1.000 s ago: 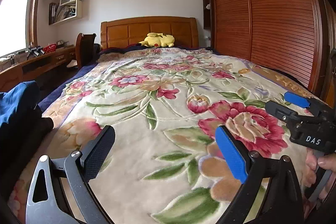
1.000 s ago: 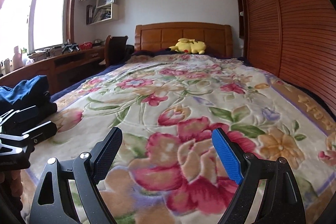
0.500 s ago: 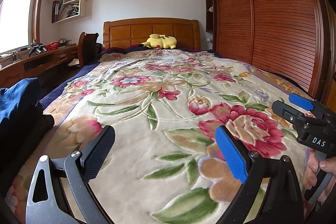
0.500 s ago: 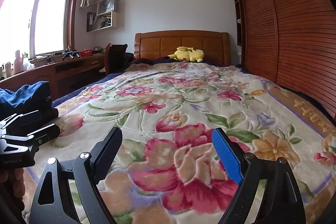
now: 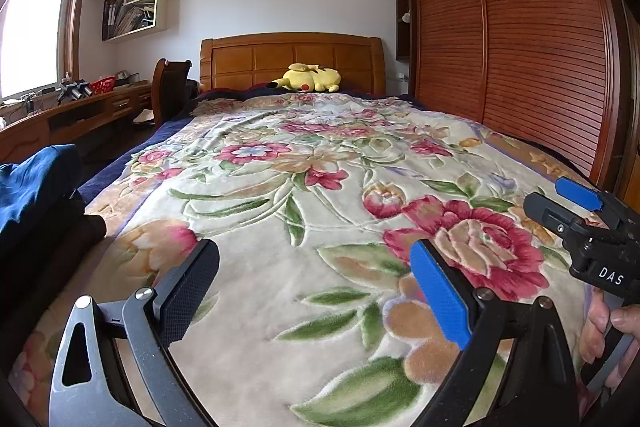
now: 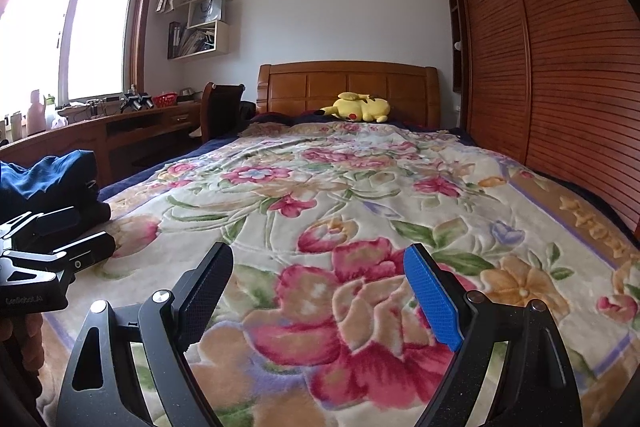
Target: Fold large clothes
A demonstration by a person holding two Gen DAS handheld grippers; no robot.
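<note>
my left gripper [image 5: 314,291] and right gripper [image 6: 318,291] both over the bed [image 5: 320,187], jaws wide with nothing in them, blue clothes [image 5: 36,183] piled at the bed's left edge, plush [image 5: 308,79] by the headboard

Quick count of the room: one bed [image 6: 540,195] with one floral blanket [image 5: 320,187], one yellow plush [image 6: 360,109] up by the one headboard [image 6: 348,87]. One chair [image 6: 218,111], one desk [image 6: 120,131], one red basket [image 6: 165,99]. Two grippers, a left [image 5: 316,291] and a right [image 6: 320,291], each with two fingers. One pile of clothes [image 5: 36,187], blue on top, can't count pieces.
</note>
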